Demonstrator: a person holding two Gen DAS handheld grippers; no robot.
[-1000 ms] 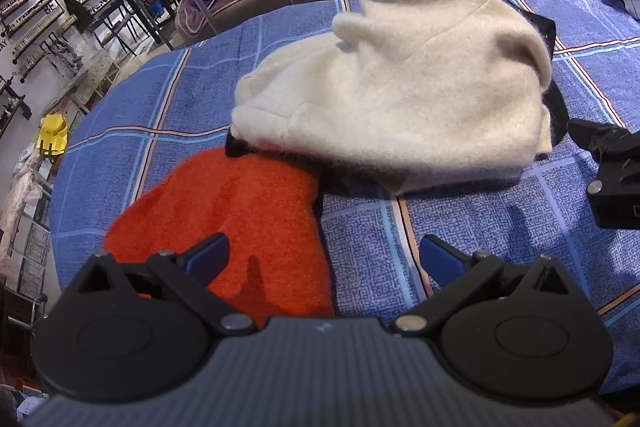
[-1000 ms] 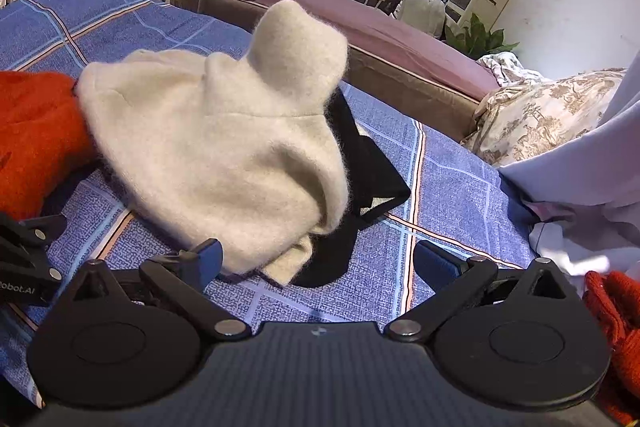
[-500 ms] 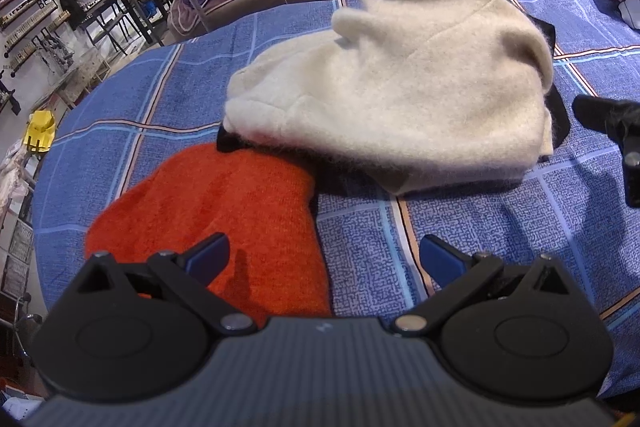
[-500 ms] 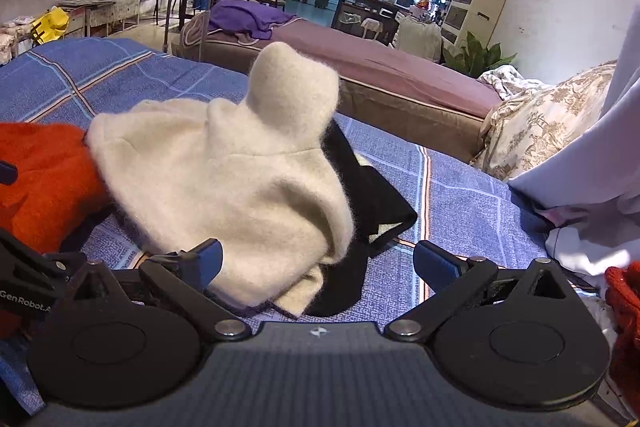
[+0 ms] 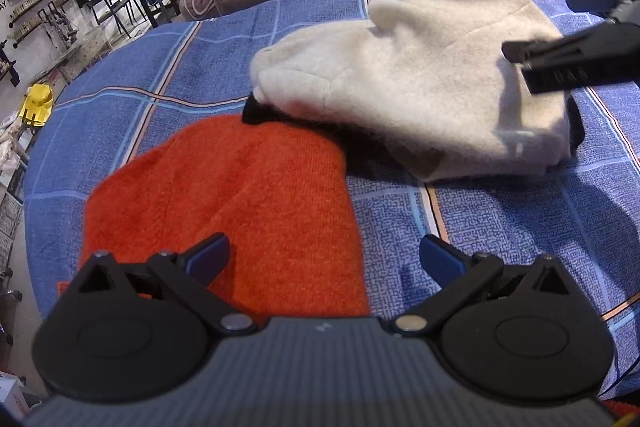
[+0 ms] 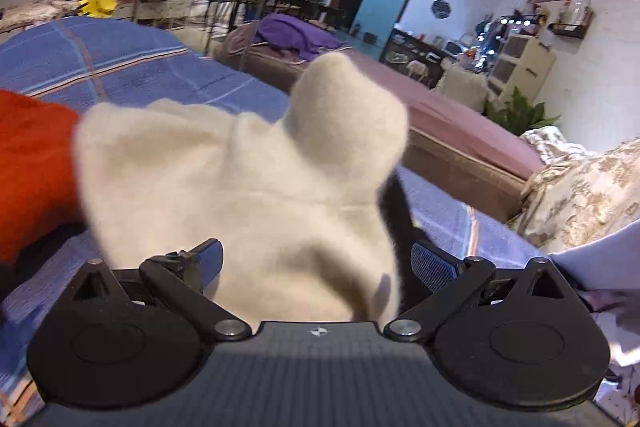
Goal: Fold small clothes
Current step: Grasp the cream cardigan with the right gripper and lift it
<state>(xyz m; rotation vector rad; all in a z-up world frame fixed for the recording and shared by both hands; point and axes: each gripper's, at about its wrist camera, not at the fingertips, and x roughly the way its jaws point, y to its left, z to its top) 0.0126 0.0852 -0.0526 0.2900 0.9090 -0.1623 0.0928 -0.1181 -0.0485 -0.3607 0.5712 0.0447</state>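
Cream garment (image 6: pixel 240 187) sits between right gripper's (image 6: pixel 316 261) spread jaws; left gripper (image 5: pixel 324 253) released.

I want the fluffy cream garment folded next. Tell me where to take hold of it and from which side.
Grip the fluffy cream garment at its near hem, coming in low from the front with the right gripper, whose open fingers already straddle that edge. The hem there is a thin loose layer lying over a black garment; the upright peak looks too bulky to pinch.

Left gripper (image 5: pixel 324 259) spread wide over orange knit (image 5: pixel 240 195); cream fleece garment (image 5: pixel 420 75) beyond it, right gripper (image 5: pixel 576 39) over the fleece.
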